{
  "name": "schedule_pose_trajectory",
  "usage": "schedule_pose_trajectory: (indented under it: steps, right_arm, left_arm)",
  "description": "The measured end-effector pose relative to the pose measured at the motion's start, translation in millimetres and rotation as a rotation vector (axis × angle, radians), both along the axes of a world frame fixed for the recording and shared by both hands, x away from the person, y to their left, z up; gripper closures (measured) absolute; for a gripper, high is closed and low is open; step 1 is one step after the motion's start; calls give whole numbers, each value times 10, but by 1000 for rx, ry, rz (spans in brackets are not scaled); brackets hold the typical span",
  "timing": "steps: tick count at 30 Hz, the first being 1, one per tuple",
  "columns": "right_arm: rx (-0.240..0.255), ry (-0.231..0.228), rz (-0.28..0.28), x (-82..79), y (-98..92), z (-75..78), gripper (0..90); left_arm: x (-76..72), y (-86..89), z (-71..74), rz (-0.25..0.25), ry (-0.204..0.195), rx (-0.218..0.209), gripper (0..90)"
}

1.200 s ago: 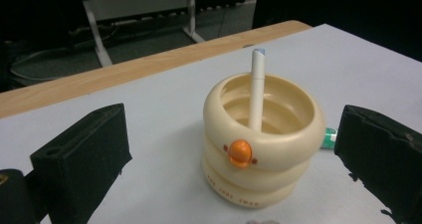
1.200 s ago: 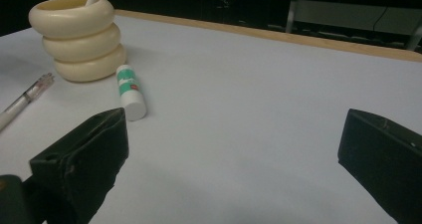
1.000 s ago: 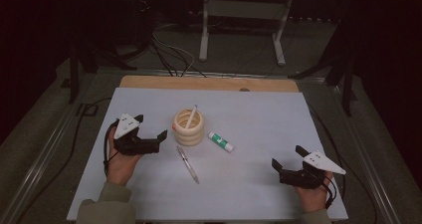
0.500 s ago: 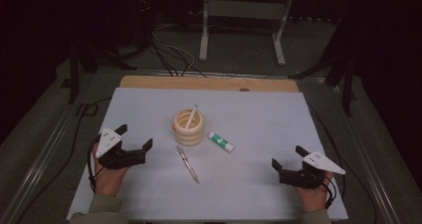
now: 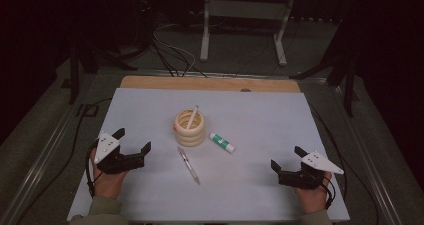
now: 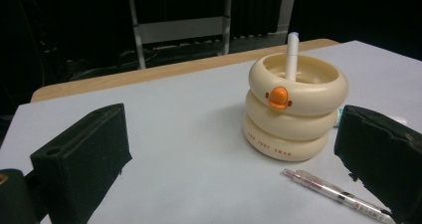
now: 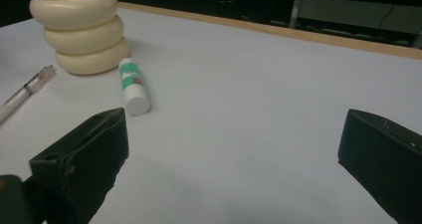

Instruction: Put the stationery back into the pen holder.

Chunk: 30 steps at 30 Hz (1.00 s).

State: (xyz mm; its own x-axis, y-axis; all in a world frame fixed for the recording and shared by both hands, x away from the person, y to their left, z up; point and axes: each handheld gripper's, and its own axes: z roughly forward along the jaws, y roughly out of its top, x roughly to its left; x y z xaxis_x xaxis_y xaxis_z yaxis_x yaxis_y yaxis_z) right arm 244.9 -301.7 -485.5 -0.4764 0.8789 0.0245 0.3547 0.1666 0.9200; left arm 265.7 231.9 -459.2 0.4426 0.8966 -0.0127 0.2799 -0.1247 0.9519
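Note:
A cream holder [image 5: 189, 127] made of three stacked rings stands mid-table, with a white pen [image 5: 192, 116] upright in it. In the left gripper view the holder [image 6: 294, 113] shows an orange duck bill, and the white pen [image 6: 291, 55] rises from its mouth. A clear pen [image 5: 188, 164] lies flat in front of the holder. A green and white glue stick [image 5: 221, 142] lies to its right. My left gripper [image 5: 132, 141] rests open at the left, empty. My right gripper [image 5: 287, 157] sits open at the right, empty. The glue stick [image 7: 132, 85] lies ahead of the right jaws.
The white tabletop [image 5: 260, 115] has a wooden strip [image 5: 210, 83] along its far edge. Cables [image 5: 170, 55] and a metal stand [image 5: 245, 15] sit on the dark floor beyond. A metal rail [image 5: 45, 150] runs along the left side.
My left gripper has drawn back from beside the holder toward the table's front left and now stays there. The right gripper has not moved.

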Motion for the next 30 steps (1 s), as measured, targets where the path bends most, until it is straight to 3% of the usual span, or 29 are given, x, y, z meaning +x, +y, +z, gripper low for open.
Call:
schedule_pose_trajectory:
  steps: [8, 13, 22, 30]
  right_arm:
    - [30, 12, 15, 9, 50, 36, 0]
    - [48, 44, 30, 45, 100, 151, 0]
    - [-12, 105, 93, 177, 310, 381, 0]
    - [-92, 124, 156, 281, 601, 540, 0]
  left_arm:
    - [-1, 18, -15, 26, 3, 15, 15]
    - [-1, 18, -15, 20, 14, 13, 15]
    - [-21, 35, -15, 57, 12, 16, 2]
    - [-17, 39, -25, 69, 16, 24, 2]
